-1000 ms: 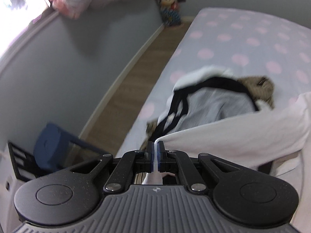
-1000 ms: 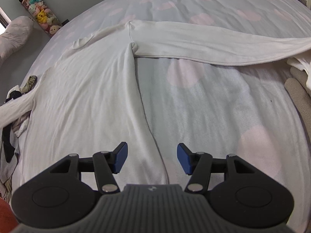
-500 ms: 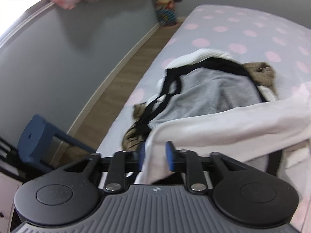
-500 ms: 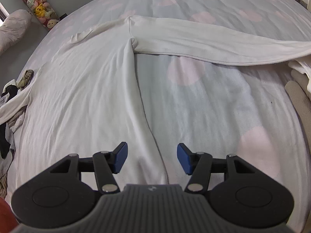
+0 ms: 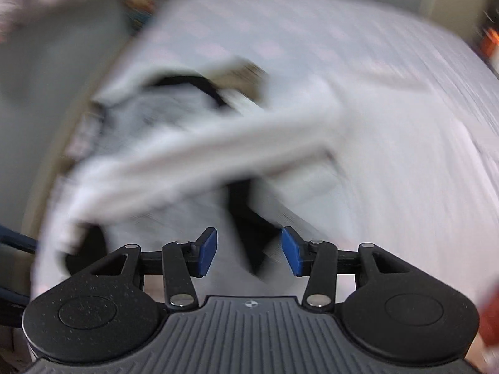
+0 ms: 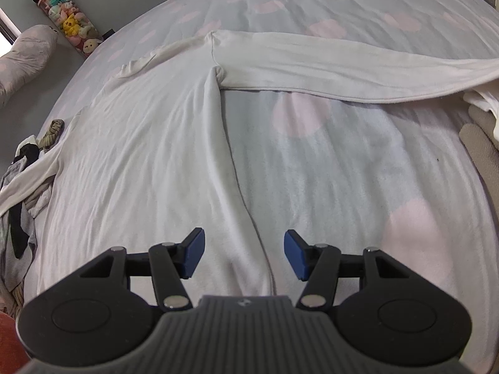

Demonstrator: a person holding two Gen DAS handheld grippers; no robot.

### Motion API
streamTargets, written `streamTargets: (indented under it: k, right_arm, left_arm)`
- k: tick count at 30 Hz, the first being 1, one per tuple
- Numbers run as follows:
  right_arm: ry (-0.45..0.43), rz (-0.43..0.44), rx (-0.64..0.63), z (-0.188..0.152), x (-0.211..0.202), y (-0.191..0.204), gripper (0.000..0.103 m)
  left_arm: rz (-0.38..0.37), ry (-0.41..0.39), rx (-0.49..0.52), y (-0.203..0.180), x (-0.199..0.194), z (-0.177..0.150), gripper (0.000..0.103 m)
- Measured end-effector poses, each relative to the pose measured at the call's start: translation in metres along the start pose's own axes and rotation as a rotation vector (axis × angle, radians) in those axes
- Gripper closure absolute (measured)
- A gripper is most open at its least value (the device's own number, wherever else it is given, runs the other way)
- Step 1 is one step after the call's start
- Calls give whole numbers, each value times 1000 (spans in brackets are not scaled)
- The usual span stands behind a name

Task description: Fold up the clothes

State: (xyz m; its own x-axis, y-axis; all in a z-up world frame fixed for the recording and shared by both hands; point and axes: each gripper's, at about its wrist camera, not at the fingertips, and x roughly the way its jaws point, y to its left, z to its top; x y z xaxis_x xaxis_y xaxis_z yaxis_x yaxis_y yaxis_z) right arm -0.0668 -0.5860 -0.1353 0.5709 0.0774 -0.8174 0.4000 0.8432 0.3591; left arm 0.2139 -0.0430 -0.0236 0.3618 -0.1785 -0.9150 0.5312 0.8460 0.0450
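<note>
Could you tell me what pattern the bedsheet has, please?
Pale grey bedsheet with large pink polka dots, clearest in the right wrist view.

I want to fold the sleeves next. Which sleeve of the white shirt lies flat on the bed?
The long sleeve stretching right across the dotted bedsheet lies flat; the other sleeve drapes over the clothes pile.

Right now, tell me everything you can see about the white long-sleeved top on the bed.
The white long-sleeved top is a soft, thin knit, lightly wrinkled, spread flat on the pink-dotted bedsheet. One sleeve stretches straight out to the right, ending near other white fabric at the frame edge. The other sleeve drapes left over the pile of grey and black clothes. A lengthwise fold runs down its body toward the right gripper, which hovers open above the hem. The left gripper is open too, holding nothing.
</note>
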Motion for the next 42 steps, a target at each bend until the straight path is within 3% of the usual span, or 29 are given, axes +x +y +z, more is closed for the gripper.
streamTargets:
  k: [8, 11, 17, 20, 22, 23, 24, 25, 26, 28, 29, 33, 38, 40, 42]
  right_arm:
    - [-8, 46, 29, -2, -5, -8, 43]
    - [15, 59, 42, -1, -2, -11, 43]
    - [110, 74, 16, -2, 12, -11, 43]
    - [174, 49, -27, -3, 22, -5, 43]
    - [225, 50, -86, -5, 29, 3, 45]
    - [235, 42, -120, -7, 30, 8, 51]
    - [242, 31, -154, -8, 31, 13, 65]
    - [238, 17, -174, -10, 30, 16, 76]
    - [231, 2, -191, -12, 29, 19, 96]
    - [203, 1, -193, -14, 23, 19, 95]
    - [192, 0, -187, -15, 18, 17, 96]
    - [185, -15, -176, -17, 8, 12, 96]
    - [207, -64, -222, -18, 11, 19, 95]
    - [180, -77, -230, -18, 9, 21, 86]
    - [127, -74, -218, -17, 3, 19, 50]
  left_arm:
    - [-118, 369, 242, -107, 77, -9, 59]
    - [-150, 452, 232, -127, 105, -16, 59]
    - [-144, 620, 273, -157, 148, -34, 59]
    - [-123, 639, 304, -165, 154, -43, 54]
    - [-117, 631, 301, -167, 152, -46, 54]
    - [-114, 627, 299, -167, 151, -47, 58]
    - [-124, 623, 292, -167, 148, -49, 63]
    - [-134, 618, 285, -166, 146, -51, 74]
    - [-144, 609, 277, -166, 143, -54, 85]
    - [-161, 593, 271, -166, 136, -58, 97]
    - [-164, 592, 273, -165, 133, -61, 98]
    - [-170, 619, 280, -161, 124, -74, 98]
    - [-177, 587, 243, -160, 117, -79, 95]
    - [-176, 547, 230, -155, 110, -78, 87]
    - [-193, 492, 203, -145, 97, -77, 73]
